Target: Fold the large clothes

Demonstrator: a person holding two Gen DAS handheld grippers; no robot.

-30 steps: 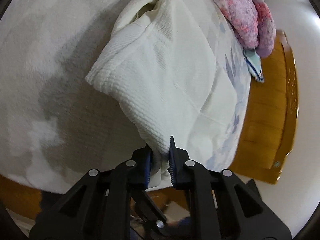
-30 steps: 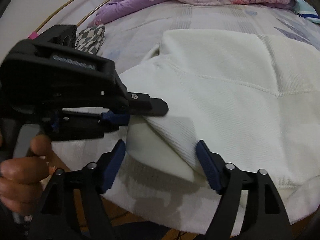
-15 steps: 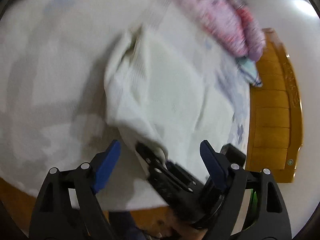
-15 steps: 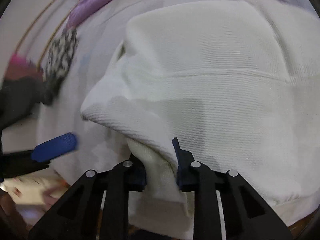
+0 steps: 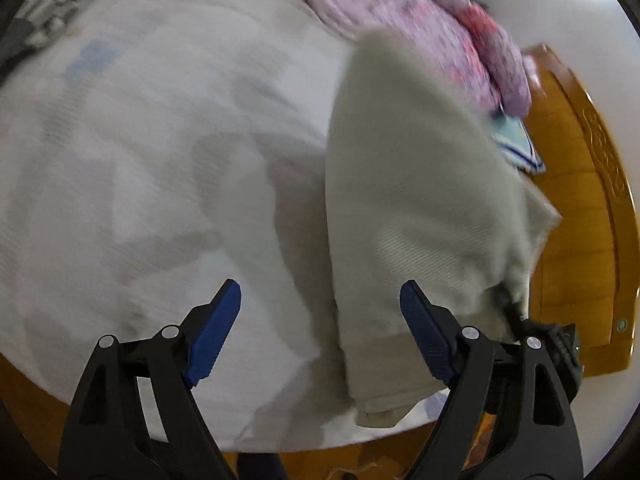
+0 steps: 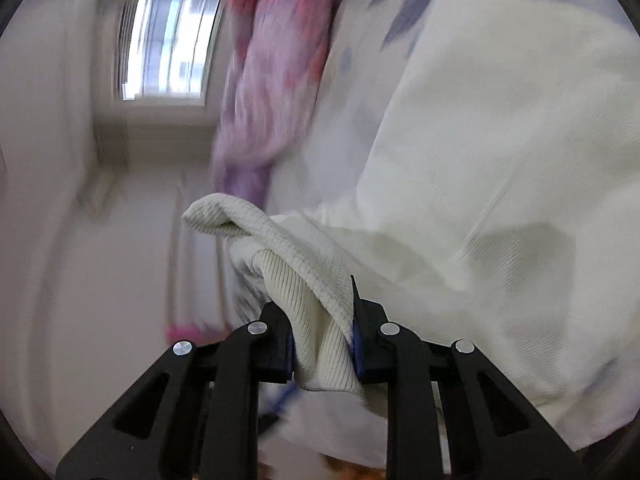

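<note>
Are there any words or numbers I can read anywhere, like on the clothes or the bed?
None can be read.
The white garment has no label or print showing.
The purple blanket and the bedsheet carry patterns only, no letters.
The wooden bed frame has a carved ornament, blurred; whether it holds letters I cannot tell.

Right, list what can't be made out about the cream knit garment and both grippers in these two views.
- Cream knit garment: left wrist view, motion-blurred, so its folds and overall shape are unreadable; lower end hidden behind the right finger of the open left gripper.
- Right gripper: right wrist view, shut on a bunched ribbed edge; which part of the garment cannot be told.
- Purple-pink floral bedding: smeared by blur.
</note>
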